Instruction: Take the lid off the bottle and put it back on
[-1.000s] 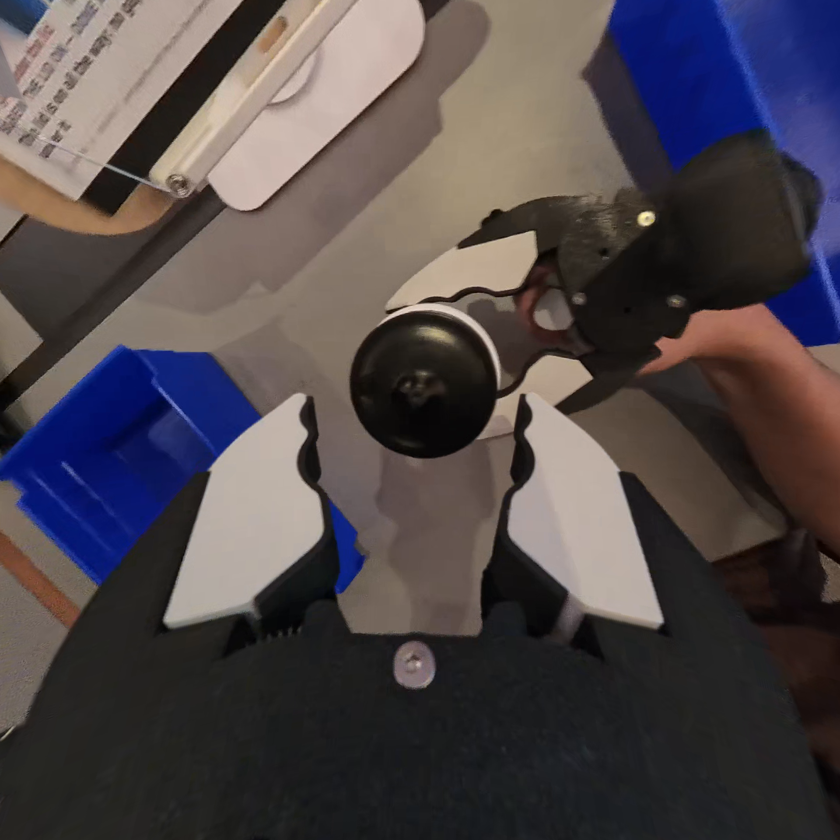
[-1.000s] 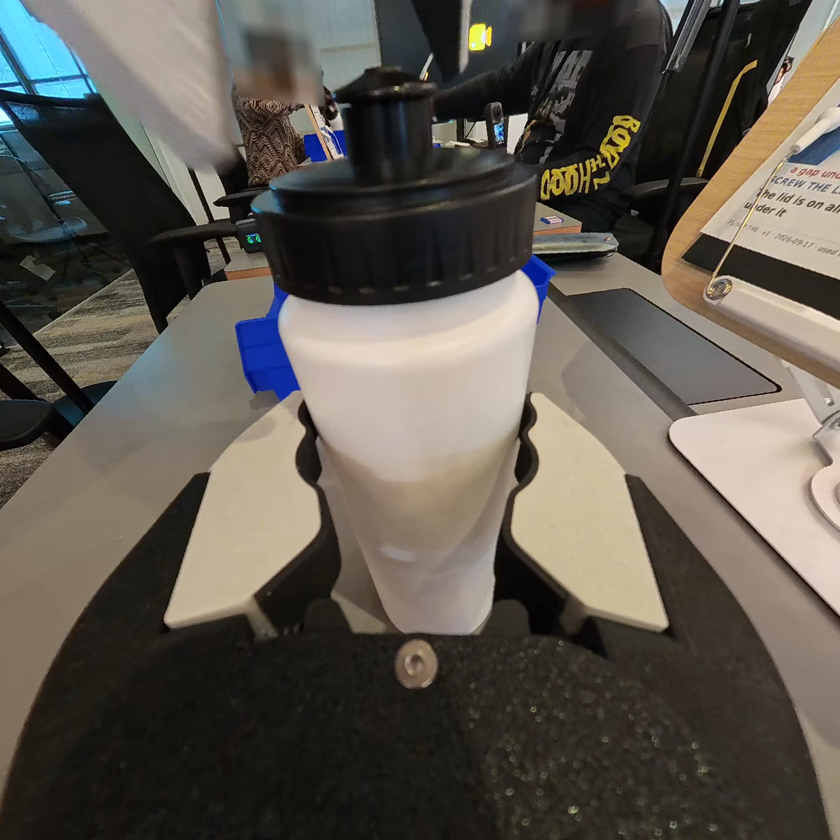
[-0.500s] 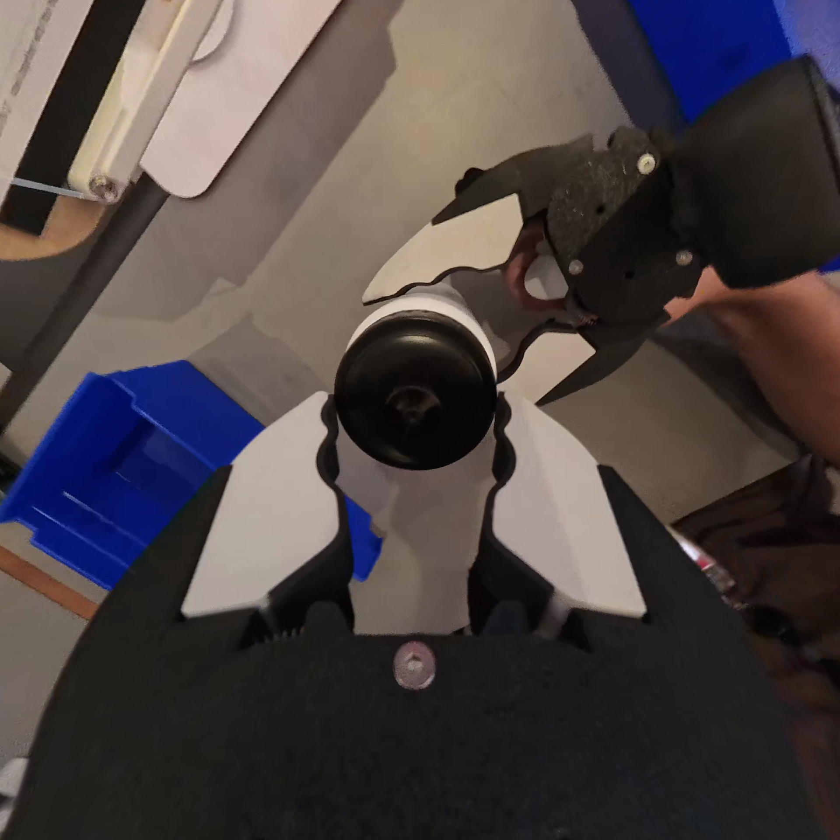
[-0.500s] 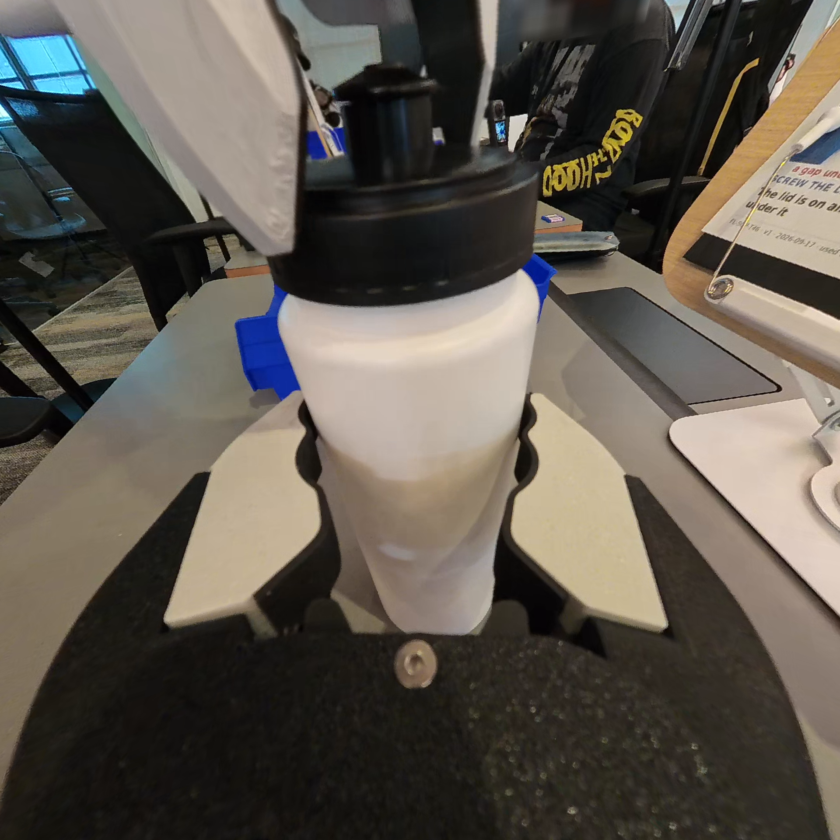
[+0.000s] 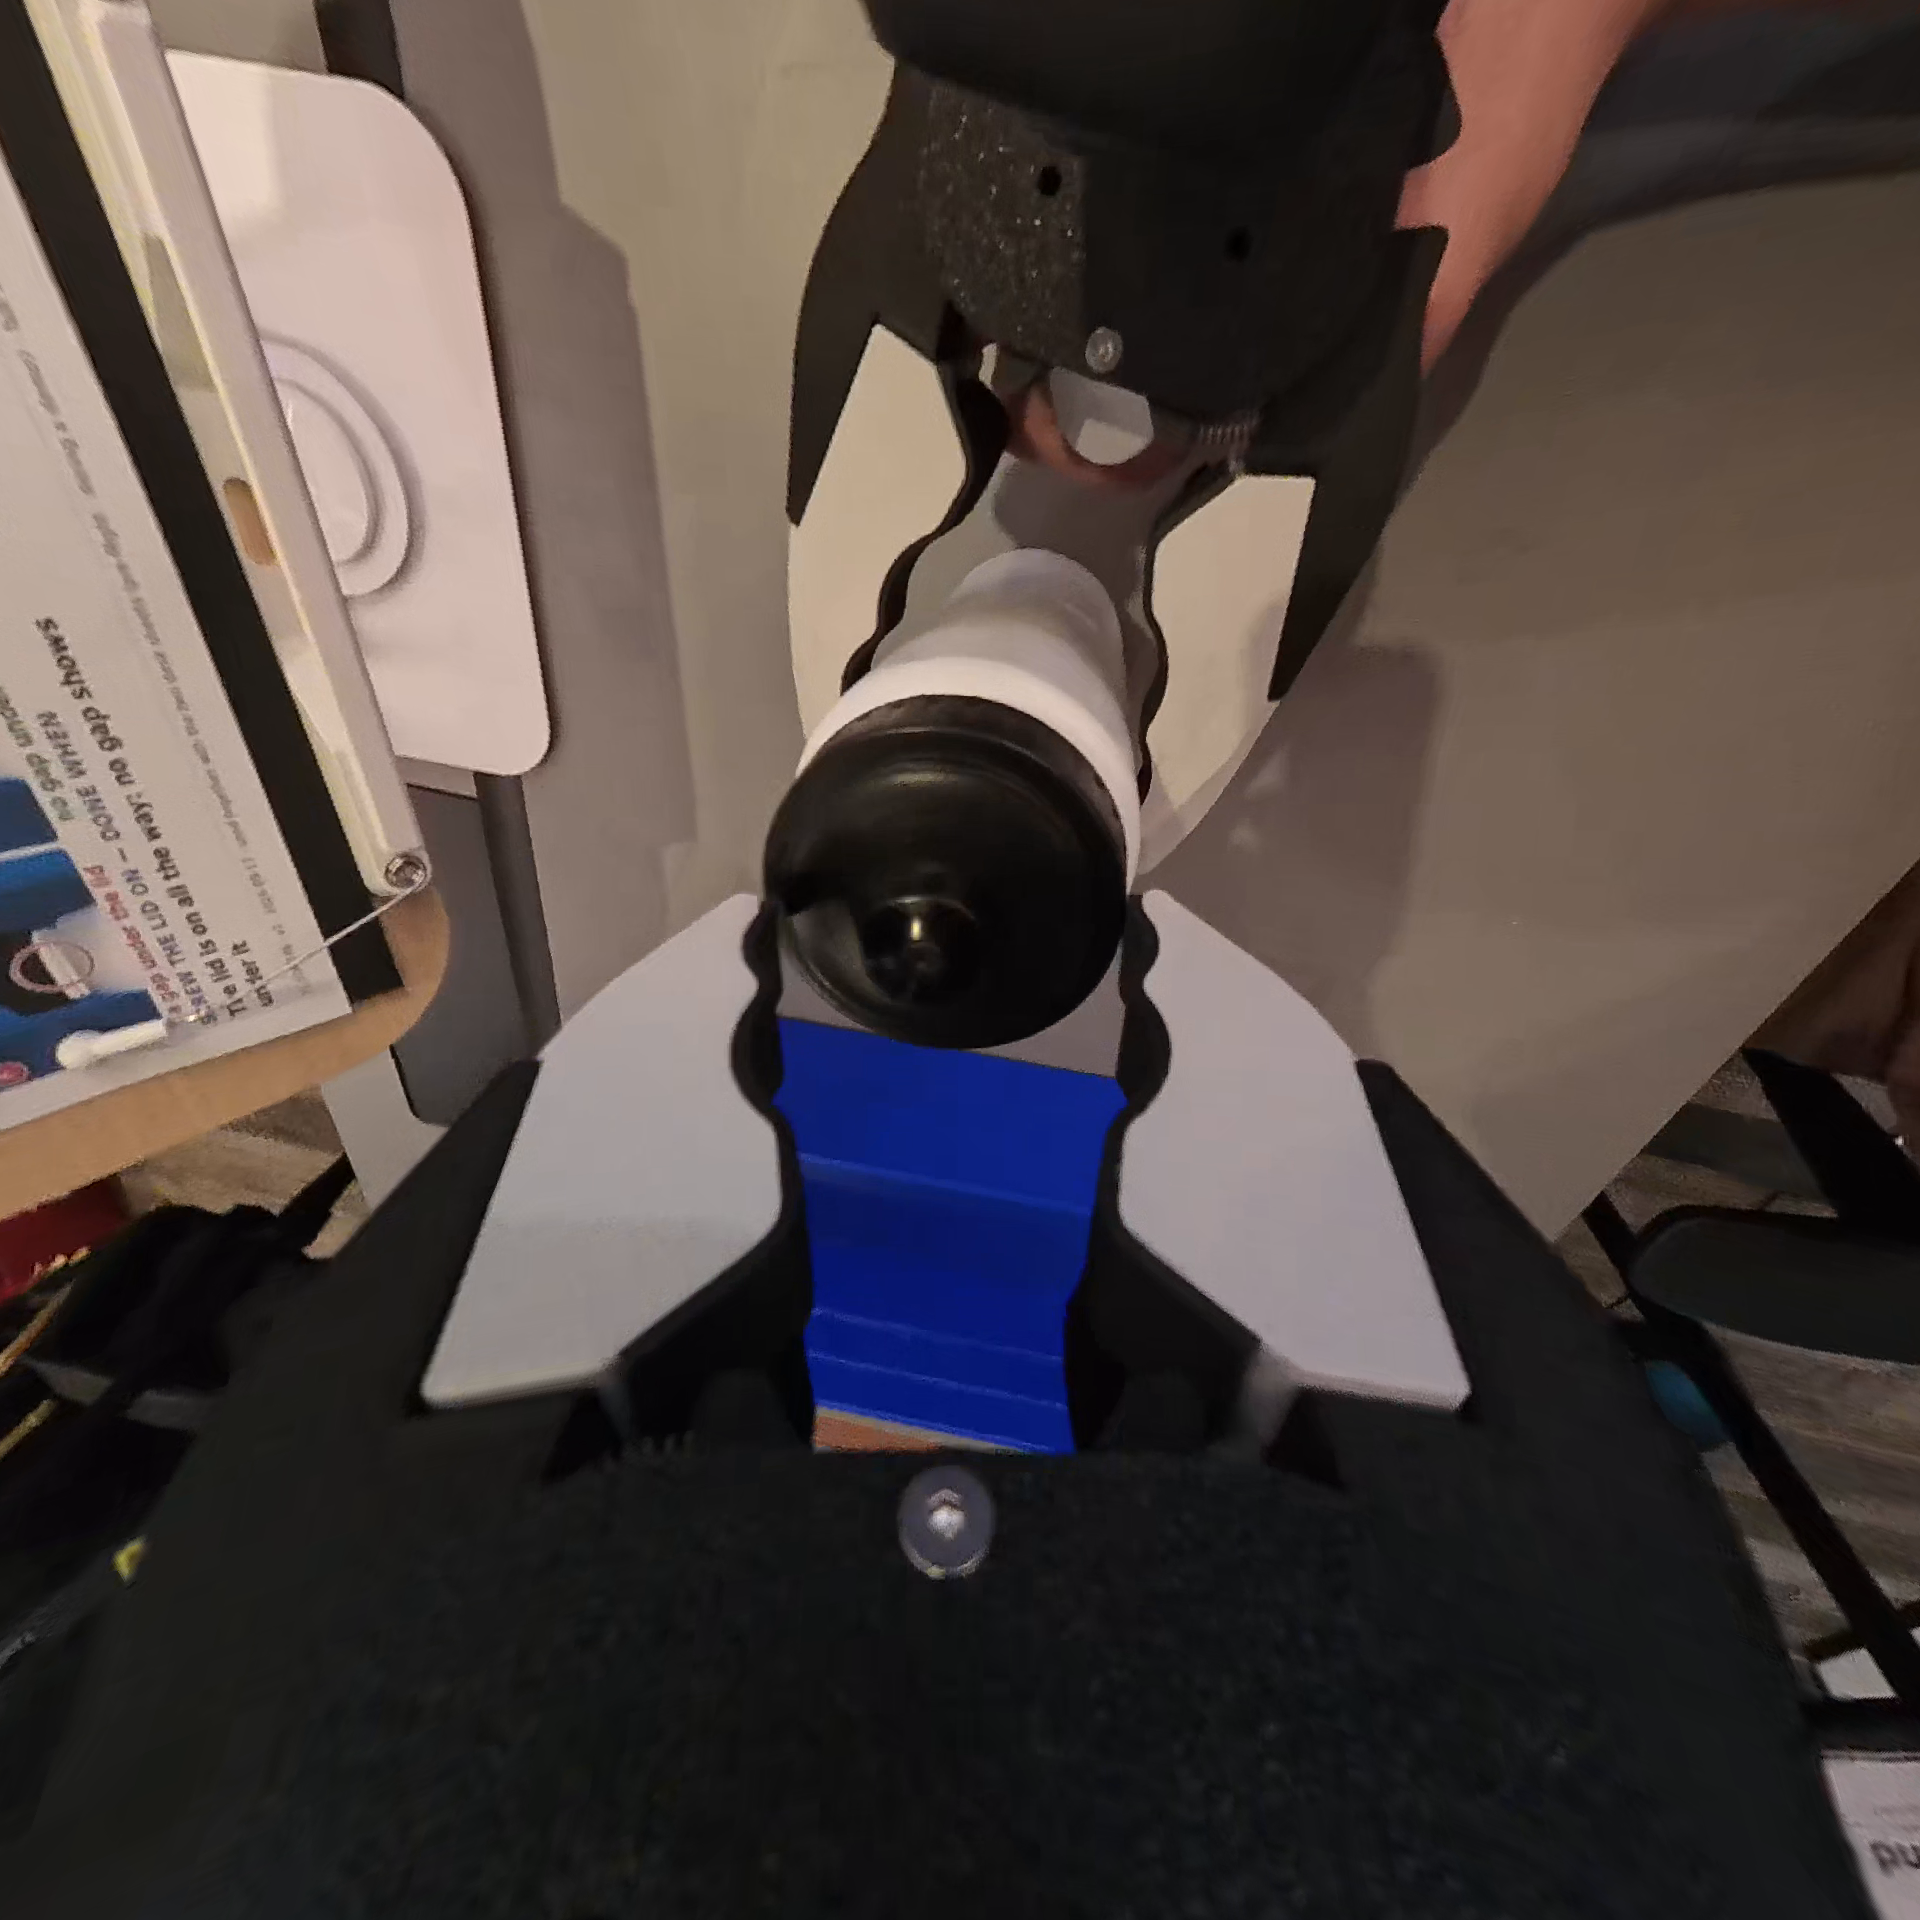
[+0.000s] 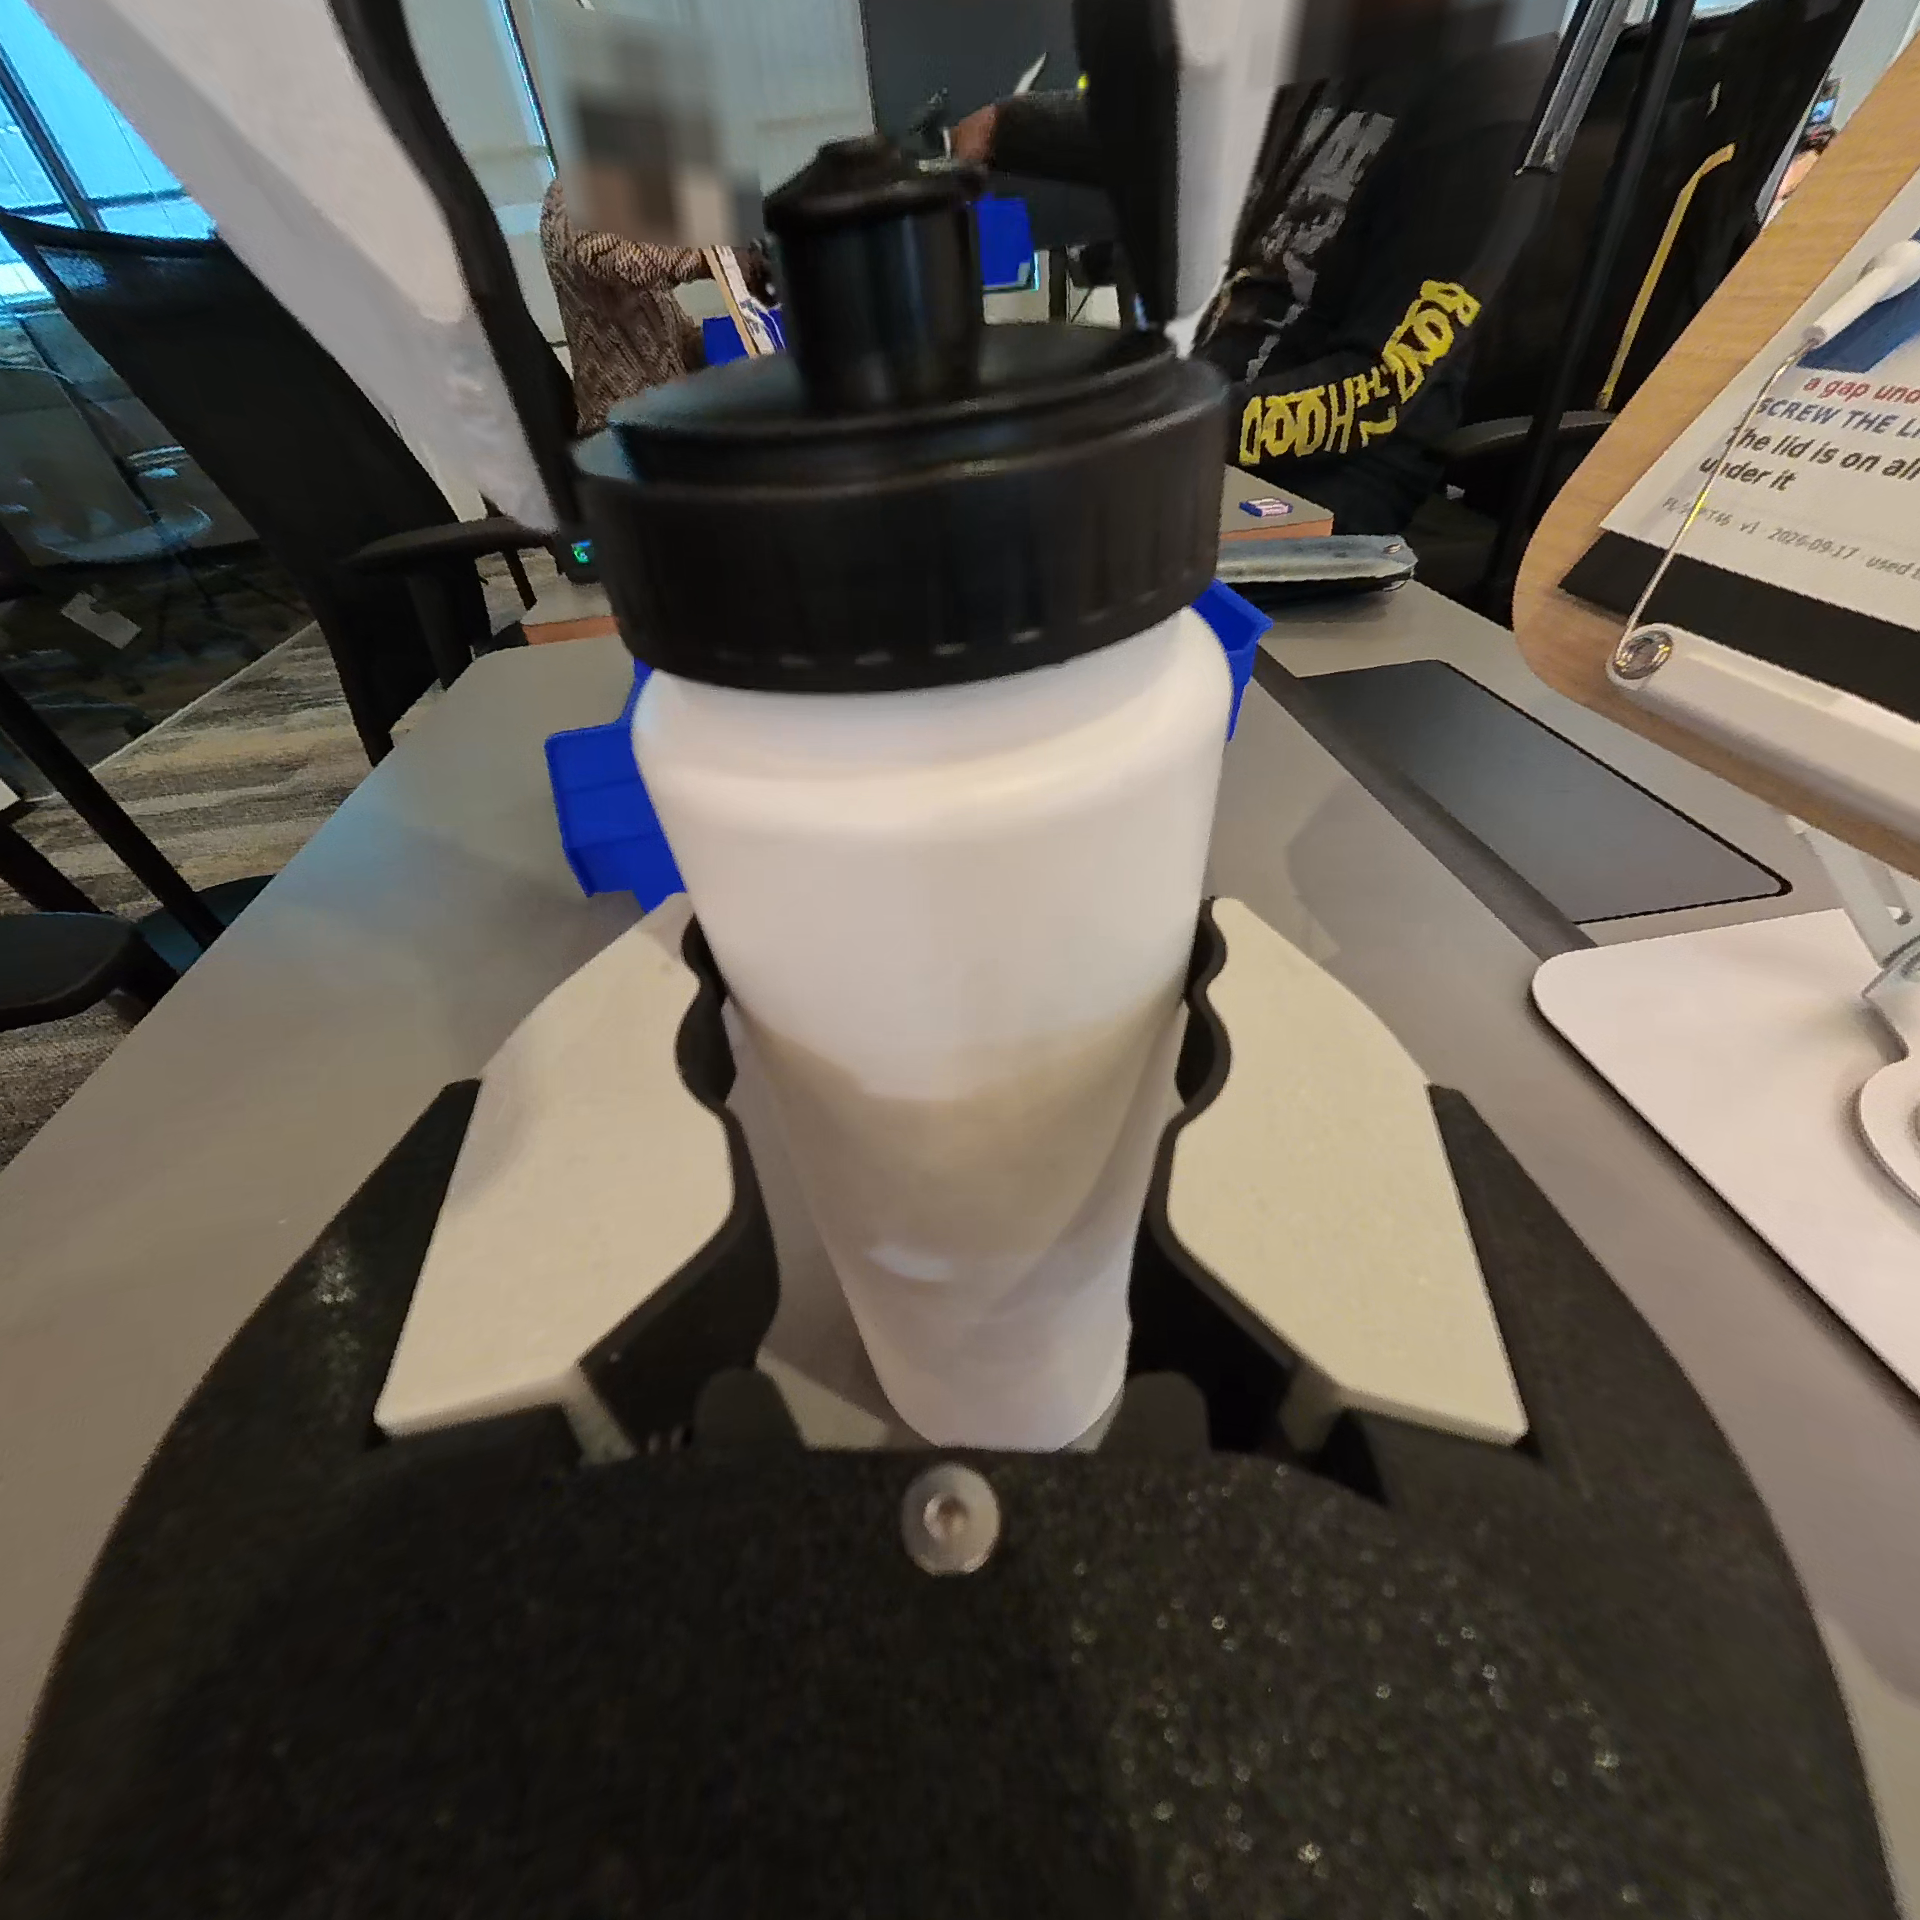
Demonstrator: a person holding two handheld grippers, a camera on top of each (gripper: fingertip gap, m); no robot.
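Grey tabletop (image 6: 343,935) fills the foreground of an office, with dark chairs and seated people in the background of the right wrist view. One of them wears a black sweatshirt (image 6: 1351,343) with yellow lettering on the sleeve; it goes unquoted.

On the table stands a white plastic bottle (image 6: 935,883), upright, topped by a ribbed black screw lid (image 6: 904,540) with a pull spout. No brand or label shows on the bottle or lid. The lid sits on the bottle's neck.

The right gripper (image 6: 945,997) is clenched round the bottle's lower body, its pale fingers (image 6: 582,1143) pressed to either side. The left wrist view shows the same grasp from above.

The left gripper (image 5: 940,977) comes at the lid from over the top. Its pale fingers (image 5: 623,1143) flank the lid's rim, and the wavy black pads appear to touch both sides, so it grips the lid.

A blue plastic bin (image 6: 603,810) stands on the table just behind the bottle.

To one side, a wooden clipboard-like board on a white stand (image 6: 1714,1039) carries a printed instruction sheet (image 5: 125,831) with black, red and green text and small pictures. A small printed white tag (image 5: 1870,1829) shows at the corner of the left wrist view, cut off by the edge.
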